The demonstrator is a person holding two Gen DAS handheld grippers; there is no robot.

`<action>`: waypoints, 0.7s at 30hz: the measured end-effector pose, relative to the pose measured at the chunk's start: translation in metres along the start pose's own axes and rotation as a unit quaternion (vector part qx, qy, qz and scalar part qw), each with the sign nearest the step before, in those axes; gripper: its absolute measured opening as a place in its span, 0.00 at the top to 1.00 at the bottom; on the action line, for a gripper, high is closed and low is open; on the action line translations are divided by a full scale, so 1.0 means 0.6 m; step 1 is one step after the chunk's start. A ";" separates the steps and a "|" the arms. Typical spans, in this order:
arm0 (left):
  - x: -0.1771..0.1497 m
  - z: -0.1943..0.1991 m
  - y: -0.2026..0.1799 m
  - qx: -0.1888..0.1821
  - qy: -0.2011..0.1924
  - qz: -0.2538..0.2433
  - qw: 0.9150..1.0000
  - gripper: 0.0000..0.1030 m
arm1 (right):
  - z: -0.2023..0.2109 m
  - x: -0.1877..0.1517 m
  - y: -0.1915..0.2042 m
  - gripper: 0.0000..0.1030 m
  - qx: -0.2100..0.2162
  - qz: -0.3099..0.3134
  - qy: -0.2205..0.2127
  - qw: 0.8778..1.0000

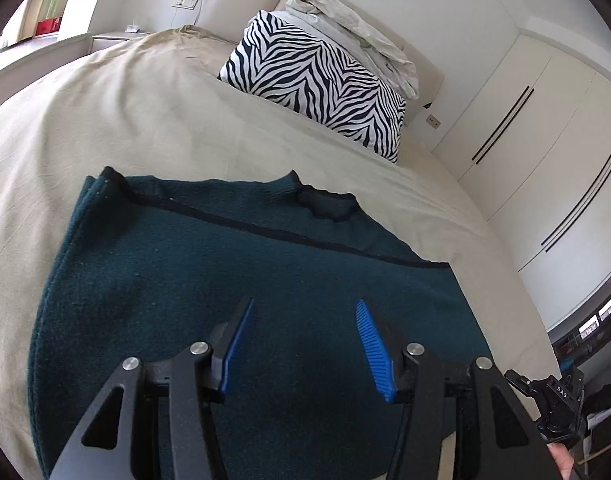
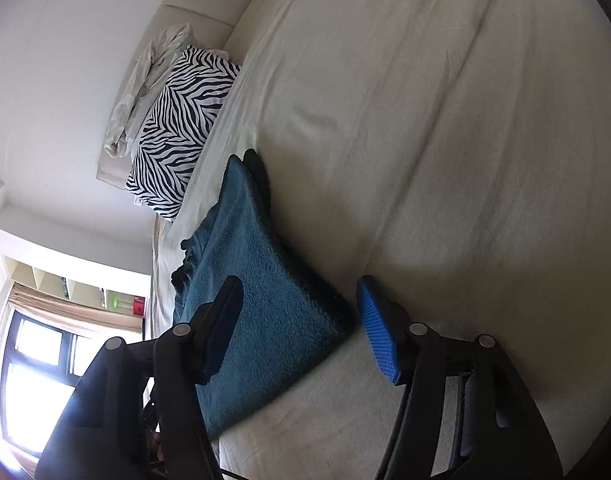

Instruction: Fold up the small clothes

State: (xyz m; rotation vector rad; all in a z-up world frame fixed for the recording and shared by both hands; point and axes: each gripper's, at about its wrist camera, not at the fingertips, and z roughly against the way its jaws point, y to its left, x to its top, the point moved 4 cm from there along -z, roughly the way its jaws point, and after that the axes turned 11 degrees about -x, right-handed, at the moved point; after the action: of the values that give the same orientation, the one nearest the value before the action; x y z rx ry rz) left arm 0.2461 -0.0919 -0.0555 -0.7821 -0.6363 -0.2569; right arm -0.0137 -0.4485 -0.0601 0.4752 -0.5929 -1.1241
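The bed sheet [image 1: 145, 128] fills the area ahead of and beneath both sets of jaws; treat it as your working surface. At its far end, well beyond the jaws, a zebra-print pillow [image 1: 321, 80] leans with a crumpled pale duvet [image 1: 357, 32] on top. Keep both out of the work.

The dark teal knit garment [image 1: 233, 264] lies flat on the sheet directly under and ahead of your left gripper [image 1: 303, 304]. It appears already folded over once: a dark seam line crosses it ahead of the jaws, and a bunched cuff or collar sits at its far edge. In the right wrist view the same garment passes between the jaws of your right gripper [image 2: 301, 292], its long edge running away from the fingertips.

Both pairs of jaws stand spread. Neither presses on the cloth, so nothing is held.

Judged from this layout, the next fold is not yet begun. To do it well:

1. Lower each gripper to a near corner so one pad slides under all layers.
2. Close on the full thickness; a thick knit slips if only the top layer is caught.
3. Lift both corners evenly and carry them toward the far edge.
4. Align edges before you release.
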 end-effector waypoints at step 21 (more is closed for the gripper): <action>-0.077 -0.098 -0.017 0.046 0.054 -0.054 0.996 0.46 | -0.039 -0.035 0.047 0.43 0.026 -0.045 -0.009 0.999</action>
State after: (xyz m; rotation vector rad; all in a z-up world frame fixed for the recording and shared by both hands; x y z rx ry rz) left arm 0.2311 -0.1423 -0.1097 -0.6423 -0.5860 -0.3645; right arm 0.0143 -0.4176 -0.0643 0.5424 -0.6232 -1.2022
